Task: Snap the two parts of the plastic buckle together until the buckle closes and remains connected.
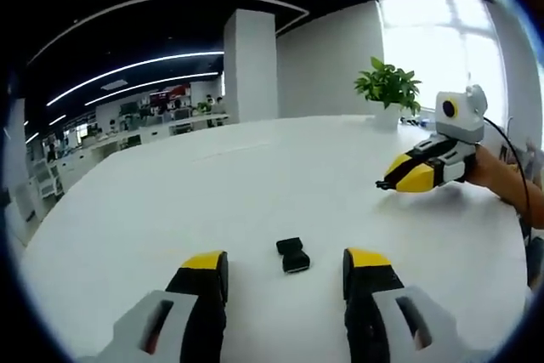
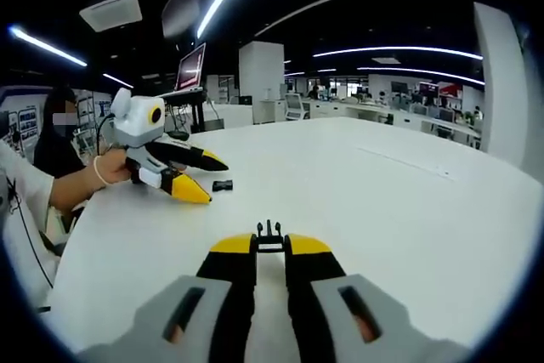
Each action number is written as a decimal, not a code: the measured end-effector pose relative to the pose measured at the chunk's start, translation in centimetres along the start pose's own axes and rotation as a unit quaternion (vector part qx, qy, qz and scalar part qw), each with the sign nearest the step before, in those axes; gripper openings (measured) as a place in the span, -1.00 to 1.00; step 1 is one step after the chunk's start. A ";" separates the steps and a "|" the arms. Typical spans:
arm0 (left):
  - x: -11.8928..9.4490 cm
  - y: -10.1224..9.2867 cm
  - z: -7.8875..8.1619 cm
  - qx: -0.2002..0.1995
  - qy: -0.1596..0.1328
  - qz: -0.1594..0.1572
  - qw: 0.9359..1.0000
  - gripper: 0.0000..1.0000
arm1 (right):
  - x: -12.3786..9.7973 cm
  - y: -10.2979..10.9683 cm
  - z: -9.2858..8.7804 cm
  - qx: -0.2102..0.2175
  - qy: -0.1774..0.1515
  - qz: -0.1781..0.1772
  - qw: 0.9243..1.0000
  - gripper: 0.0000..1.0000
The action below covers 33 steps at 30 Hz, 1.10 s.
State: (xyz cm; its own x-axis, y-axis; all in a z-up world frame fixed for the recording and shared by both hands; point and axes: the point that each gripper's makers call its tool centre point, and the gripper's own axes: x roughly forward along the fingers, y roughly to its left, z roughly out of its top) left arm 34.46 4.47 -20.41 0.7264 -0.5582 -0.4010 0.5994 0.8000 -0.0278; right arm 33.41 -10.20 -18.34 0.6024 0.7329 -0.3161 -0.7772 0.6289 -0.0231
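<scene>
Right gripper view: pronged buckle half (image 2: 270, 233) in right claw (image 2: 270, 246).

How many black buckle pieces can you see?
2. One buckle piece lies loose on the white table, ahead of the open left gripper. The pronged buckle piece is pinched in the right gripper.

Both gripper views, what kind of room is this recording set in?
Most likely an open-plan office. A large white table serves as the workspace, rows of desks with monitors fill the background, long ceiling light strips run overhead, and a potted plant stands by a bright window.
</scene>
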 end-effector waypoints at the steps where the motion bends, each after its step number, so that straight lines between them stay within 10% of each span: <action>1: 0.0 0.0 0.0 -0.001 -0.001 -0.001 1.000 -0.02 | 0.0 0.0 0.0 0.000 0.001 0.000 1.000 -0.76; 33: 0.1 -0.4 -0.1 -0.001 0.013 -0.036 0.999 -0.71 | 0.0 0.5 -0.1 0.000 0.007 0.006 1.000 -0.76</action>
State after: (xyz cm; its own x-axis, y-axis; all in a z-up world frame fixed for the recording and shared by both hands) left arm 34.32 4.10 -20.50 0.6716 -0.6090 -0.4220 0.6500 0.7577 -0.0590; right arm 33.04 -9.94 -18.45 0.5902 0.7368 -0.3297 -0.7847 0.6196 -0.0200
